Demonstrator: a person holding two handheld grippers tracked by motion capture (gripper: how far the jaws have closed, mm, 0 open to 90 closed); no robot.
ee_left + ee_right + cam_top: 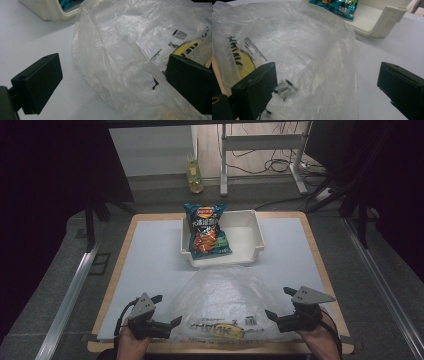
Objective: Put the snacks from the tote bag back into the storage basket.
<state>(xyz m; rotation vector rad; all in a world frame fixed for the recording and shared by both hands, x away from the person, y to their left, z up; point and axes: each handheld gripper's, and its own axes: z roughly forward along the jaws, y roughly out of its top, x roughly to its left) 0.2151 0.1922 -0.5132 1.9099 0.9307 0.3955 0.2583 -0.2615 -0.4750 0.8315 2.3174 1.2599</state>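
A clear plastic bag [227, 302] with yellow and black print lies crumpled on the white mat near the front edge. My left gripper [166, 311] stands open at the bag's left edge, and the film [120, 62] lies between its jaws. My right gripper [281, 303] stands open at the bag's right edge, the film [312, 57] reaching between its jaws. A blue and orange chip packet [206, 231] rests in the white tray [252, 227] behind the bag, leaning over the tray's back left rim. The tray's corner [387, 20] shows in the right gripper view.
A white mat [150, 255] covers the wooden table [320, 265]. A yellow-green bottle [194, 176] stands on the floor beyond the table, near a white desk frame [260, 145] and loose cables. A metal rail [70, 290] runs along the left.
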